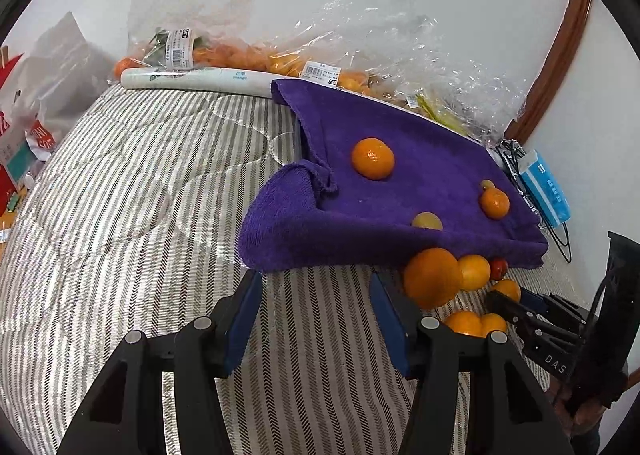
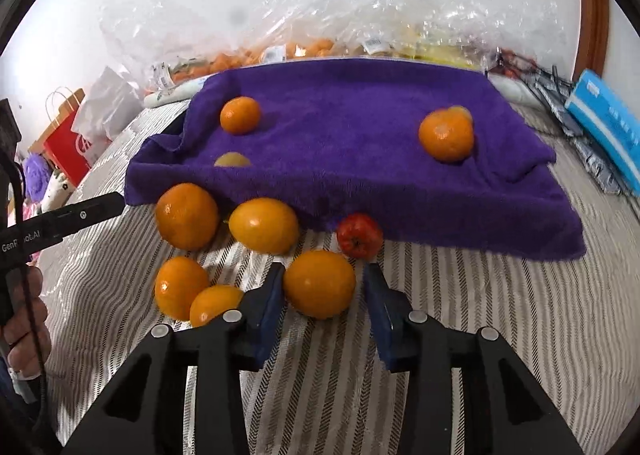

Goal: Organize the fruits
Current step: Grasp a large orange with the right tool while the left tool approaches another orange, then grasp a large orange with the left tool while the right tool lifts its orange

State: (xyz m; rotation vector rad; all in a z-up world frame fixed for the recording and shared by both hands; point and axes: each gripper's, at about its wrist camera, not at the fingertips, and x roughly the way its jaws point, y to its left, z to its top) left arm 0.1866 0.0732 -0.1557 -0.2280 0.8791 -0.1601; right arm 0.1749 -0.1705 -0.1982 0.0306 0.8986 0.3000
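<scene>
A purple towel (image 2: 360, 123) lies over a raised base on a striped bed; it also shows in the left wrist view (image 1: 400, 191). On it sit two mandarins (image 2: 240, 115) (image 2: 446, 137) and a small yellow-green fruit (image 2: 232, 160). In front of it lie several oranges (image 2: 186, 215) and a small red fruit (image 2: 359, 235). My right gripper (image 2: 322, 279) is open, its jaws either side of an orange (image 2: 319, 283). My left gripper (image 1: 314, 287) is open and empty over the bedcover, left of the orange pile (image 1: 432, 277).
Clear plastic bags of fruit (image 2: 312, 49) line the wall behind the towel. A white roll (image 1: 196, 79) lies at the back. A blue box (image 2: 608, 123) sits at the right. Shopping bags (image 2: 68, 143) stand at the left.
</scene>
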